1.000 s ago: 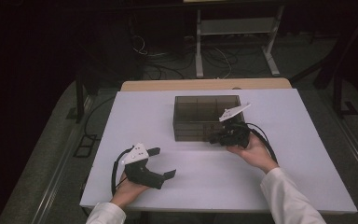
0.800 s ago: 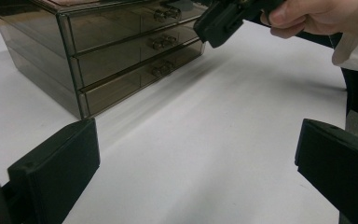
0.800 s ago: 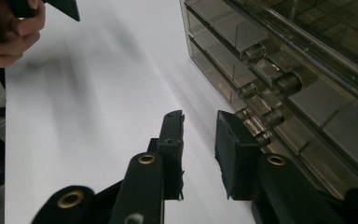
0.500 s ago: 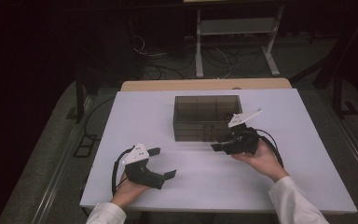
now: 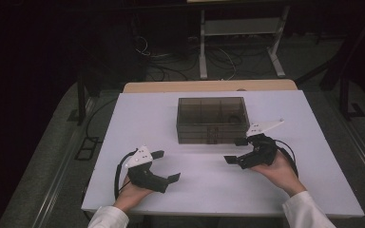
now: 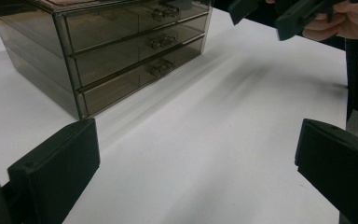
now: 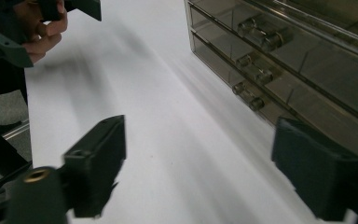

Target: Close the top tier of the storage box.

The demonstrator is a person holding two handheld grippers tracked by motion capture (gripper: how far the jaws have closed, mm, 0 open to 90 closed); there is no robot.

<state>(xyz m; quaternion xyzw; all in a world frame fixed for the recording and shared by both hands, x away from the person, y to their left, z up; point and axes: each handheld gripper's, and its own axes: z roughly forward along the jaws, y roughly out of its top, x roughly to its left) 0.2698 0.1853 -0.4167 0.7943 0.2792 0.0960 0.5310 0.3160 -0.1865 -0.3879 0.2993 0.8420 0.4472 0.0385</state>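
A smoke-tinted three-drawer organiser (image 5: 212,119) is shown standing upright on the far middle of the white bench (image 5: 171,114), its drawer fronts turned toward the person. All three drawers (image 6: 135,56) are seen shut, each fitted with a small clear knob (image 7: 248,94) at its centre; a round object is faintly made out through the top at the right, but what it is cannot be told.

The right gripper (image 5: 235,151) is held in the right hand (image 5: 280,166) just in front of the organiser's near right corner, close to it but apart from it. Its jaws have just been opening and are now spread wide and released, with nothing between them; in the right gripper view (image 7: 196,172) only bare bench is seen between the jaws, with the drawer fronts beside the right-hand jaw.

The left gripper (image 5: 166,166) is held in the left hand (image 5: 132,194) near the front left of the bench, well apart from the organiser. Its jaws are likewise spread wide and released, with nothing grasped; in the left gripper view (image 6: 196,172) bare bench lies between them. A black cable (image 5: 120,171) is seen trailing from it.
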